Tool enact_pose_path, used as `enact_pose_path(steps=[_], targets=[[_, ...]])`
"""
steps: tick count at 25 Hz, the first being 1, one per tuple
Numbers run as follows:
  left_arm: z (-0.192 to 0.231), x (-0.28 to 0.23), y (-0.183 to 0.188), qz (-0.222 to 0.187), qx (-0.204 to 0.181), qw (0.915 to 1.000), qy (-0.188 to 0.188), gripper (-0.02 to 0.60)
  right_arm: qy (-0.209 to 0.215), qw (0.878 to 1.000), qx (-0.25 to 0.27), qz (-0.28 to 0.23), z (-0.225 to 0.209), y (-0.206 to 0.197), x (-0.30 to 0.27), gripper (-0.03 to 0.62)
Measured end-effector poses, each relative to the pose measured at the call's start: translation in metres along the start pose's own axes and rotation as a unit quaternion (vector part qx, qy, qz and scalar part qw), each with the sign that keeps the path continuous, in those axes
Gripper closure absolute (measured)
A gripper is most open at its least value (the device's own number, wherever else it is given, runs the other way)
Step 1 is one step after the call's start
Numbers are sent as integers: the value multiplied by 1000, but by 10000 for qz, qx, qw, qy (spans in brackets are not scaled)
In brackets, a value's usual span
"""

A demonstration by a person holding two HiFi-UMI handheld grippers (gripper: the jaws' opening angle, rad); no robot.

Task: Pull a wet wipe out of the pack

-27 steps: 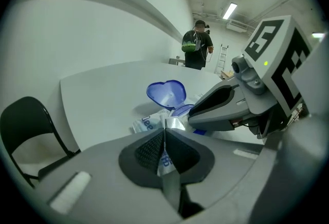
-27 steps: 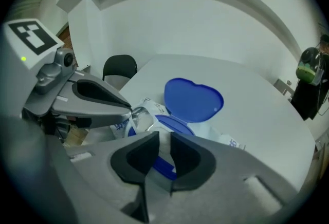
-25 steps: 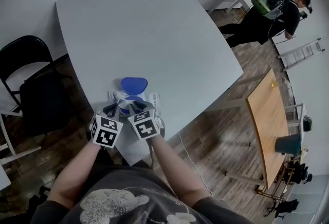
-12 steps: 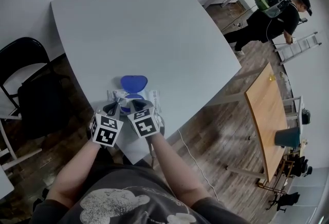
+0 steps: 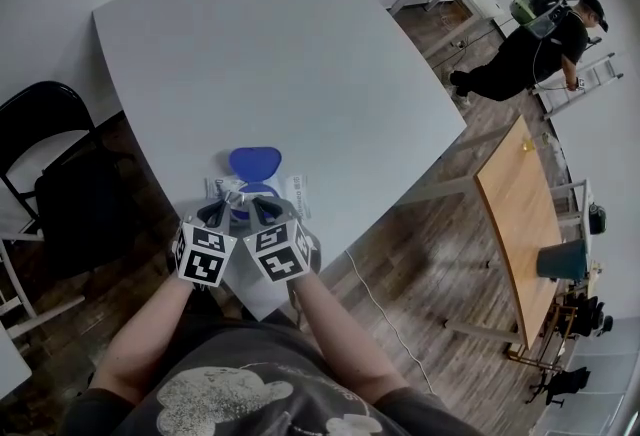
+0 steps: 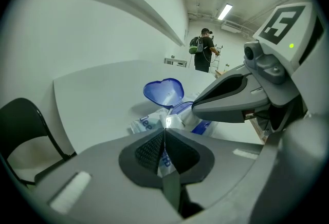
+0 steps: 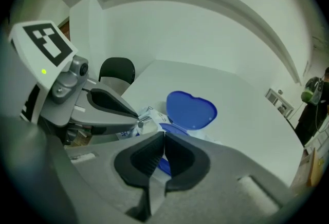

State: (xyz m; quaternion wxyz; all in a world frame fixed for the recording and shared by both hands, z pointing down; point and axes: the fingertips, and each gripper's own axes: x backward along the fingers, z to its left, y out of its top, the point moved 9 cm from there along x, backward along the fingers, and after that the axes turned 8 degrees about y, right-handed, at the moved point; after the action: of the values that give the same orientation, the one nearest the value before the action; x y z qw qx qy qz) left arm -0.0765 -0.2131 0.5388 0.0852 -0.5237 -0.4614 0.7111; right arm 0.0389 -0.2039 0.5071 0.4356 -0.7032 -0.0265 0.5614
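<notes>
Left gripper view: left fingers (image 6: 146,148) pinch pack (image 6: 145,122) edge; right fingers (image 6: 231,92) closed over pack.

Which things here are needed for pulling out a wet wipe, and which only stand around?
For the job: wipe pack, its open blue lid, left gripper shut on the pack's edge, right gripper shut at the opening.
Just around: black chair, wooden table, person in the background.

Our rig, quick notes: left gripper (image 5: 226,211) and right gripper (image 5: 256,208) both grey plastic, black ribbed pads (image 6: 149,148), white cube (image 5: 207,255) with black square markers (image 6: 284,22) on each, tiny green LED (image 7: 43,71) lit beside marker. We're in dark grey tee (image 5: 270,374), short sleeves (image 5: 85,412), pale print (image 5: 200,402) on front.
</notes>
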Motion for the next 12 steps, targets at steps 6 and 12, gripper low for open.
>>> enact_pose_path(steps=[6, 12], targets=[[2, 0, 0, 8, -4, 10000, 17, 557, -30, 9992, -150, -357, 4, 11, 19, 597], [2, -2, -1, 28, -17, 10000, 22, 557, -130, 9959, -244, -865, -3, 24, 52, 599]])
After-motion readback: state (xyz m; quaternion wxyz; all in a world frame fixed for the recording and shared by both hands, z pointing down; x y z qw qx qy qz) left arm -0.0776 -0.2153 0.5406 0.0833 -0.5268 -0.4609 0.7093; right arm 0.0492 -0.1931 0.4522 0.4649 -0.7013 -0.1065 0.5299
